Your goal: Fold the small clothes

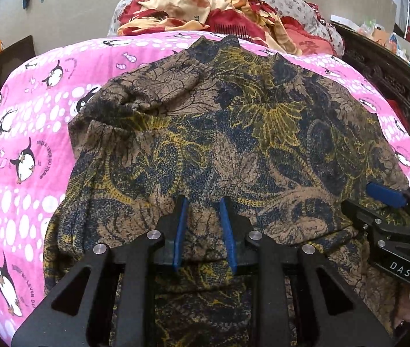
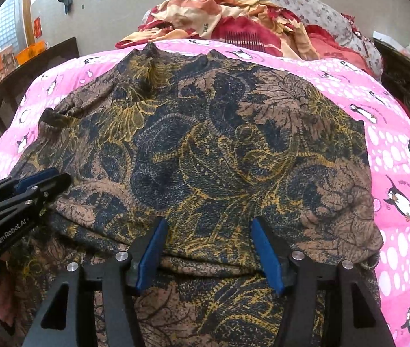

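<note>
Step in hand: a fold of the patterned garment (image 1: 233, 133) is judged to have been laid over, with both grippers parted at the near folded edge; the fold looks laid down rather than lifted.

Garment: a brown, navy and yellow floral knit top is spread on the pink penguin quilt (image 1: 22, 133), its neckline peaks at the far side and a bunched sleeve (image 1: 129, 98) turned in at the far left.

Left gripper (image 1: 203, 202): the jaws are parted narrowly, the blue pads (image 1: 180, 231) resting on the garment's near edge; cloth lies between them, but no pinch is shown.

Right gripper (image 2: 207, 222): the jaws are parted more widely, set on the same near edge to the right of the left gripper; cloth bulges between the pads without being clamped.

Garment relative to the grippers: the main body stretches away from both fingertips toward the quilt's far end; a doubled layer hangs beneath them, possibly over the bed edge, though this is poorly seen.

Next move calls for: a fresh grip on an edge is judged necessary, most likely the bunched sleeve side, so that it can be smoothed and folded inward before the garment is halved again.
</note>
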A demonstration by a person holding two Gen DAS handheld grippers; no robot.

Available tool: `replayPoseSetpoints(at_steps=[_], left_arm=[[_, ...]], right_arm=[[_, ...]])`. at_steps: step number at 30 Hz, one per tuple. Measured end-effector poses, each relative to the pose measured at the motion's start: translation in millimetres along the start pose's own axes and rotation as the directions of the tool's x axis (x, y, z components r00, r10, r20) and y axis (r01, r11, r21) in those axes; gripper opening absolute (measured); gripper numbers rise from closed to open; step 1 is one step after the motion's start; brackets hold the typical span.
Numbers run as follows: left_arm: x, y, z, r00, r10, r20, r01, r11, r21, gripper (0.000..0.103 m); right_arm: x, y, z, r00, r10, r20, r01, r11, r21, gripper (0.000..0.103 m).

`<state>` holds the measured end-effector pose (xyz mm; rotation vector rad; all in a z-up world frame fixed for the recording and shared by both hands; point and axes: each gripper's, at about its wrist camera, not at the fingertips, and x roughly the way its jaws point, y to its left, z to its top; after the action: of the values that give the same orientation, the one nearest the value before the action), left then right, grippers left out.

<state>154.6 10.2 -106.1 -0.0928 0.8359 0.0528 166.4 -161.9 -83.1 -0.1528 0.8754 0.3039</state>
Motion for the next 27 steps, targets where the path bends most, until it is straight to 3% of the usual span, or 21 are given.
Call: replayPoseSetpoints(at_steps=[11,16,20,24,27], left_arm=[[0,1,1,1.000,-0.005,-0.011,0.005,1.000,-0.001,0.024],[1,6,1,0.998,-0.054,-0.008,0.054,0.998,-0.030,0.028],[2,-2,0,1.000,-0.015,-0.006,0.015,1.000,0.004,0.028],[-4,-2,8,0.997,-0.028,-0.075,0.030,0.999,0.031,0.028],[-30,13,10,0.988,-0.081,-0.128,0.085,0.996,0.031,0.028]], right_arm=[[1,3,1,1.000,-0.007,-0.001,0.007,1.000,-0.001,0.060],[1,3,0,1.000,-0.012,0.000,0.012,1.000,-0.003,0.060],[2,3,0,1.000,-0.011,-0.001,0.011,1.000,-0.003,0.060],[2,3,0,1.000,-0.017,-0.004,0.017,1.000,-0.006,0.060],[-7,2,6,0.997,-0.007,-0.079,0.006,1.000,-0.006,0.059]])
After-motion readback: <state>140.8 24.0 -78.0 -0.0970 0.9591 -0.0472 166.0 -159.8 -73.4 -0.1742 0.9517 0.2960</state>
